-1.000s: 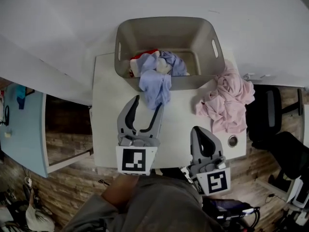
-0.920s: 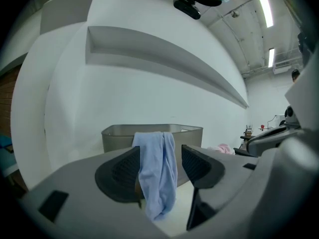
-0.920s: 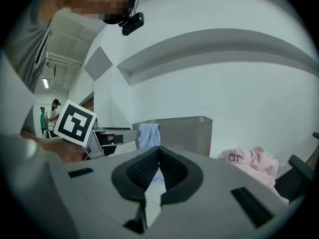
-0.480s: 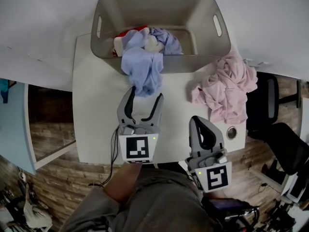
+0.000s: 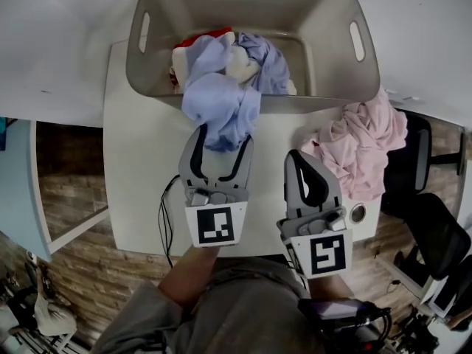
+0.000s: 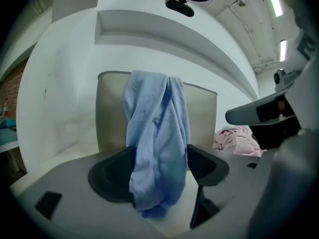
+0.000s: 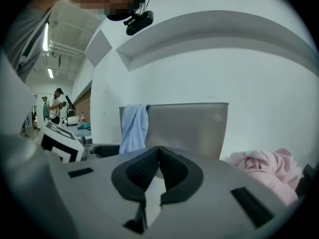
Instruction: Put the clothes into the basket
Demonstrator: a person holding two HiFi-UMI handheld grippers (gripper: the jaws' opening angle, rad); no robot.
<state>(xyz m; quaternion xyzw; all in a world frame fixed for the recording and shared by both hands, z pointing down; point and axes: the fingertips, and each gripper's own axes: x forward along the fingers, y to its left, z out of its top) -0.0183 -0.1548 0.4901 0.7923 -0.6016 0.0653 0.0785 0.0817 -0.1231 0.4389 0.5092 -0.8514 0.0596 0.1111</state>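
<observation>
Step in hand: the blue garment [image 5: 221, 105] is going into the basket [image 5: 332, 102]; I judge it only half in, draped over the near rim.
Left tool [image 5: 221, 140]: jaws well apart and have just been opening. The garment's hanging tail sits between them, brushing the left pad with a gap at the right pad, so nothing is gripped.
Right tool [image 5: 298, 161]: jaws pressed together, nothing between them.
Blue garment, place: straight ahead of the left tool, its tail down between the jaws, its bulk beyond the rim on top of red and white pieces [image 5: 199, 44].
Pink garment [image 5: 365, 150]: heaped on the bench [image 5: 140, 168], ahead and to the right of the right tool, just beside the basket's near wall.
Next move, judged: either pinch the tail again and lift it over the rim, or leave it and open the right tool over the pink heap.
Left gripper view only: the tail hangs down the basket's outer wall to below the pads.
Head view only: the basket's contents, and the pink heap reaching the bench's right edge.
Right gripper view only: how tightly the shut pads meet.
</observation>
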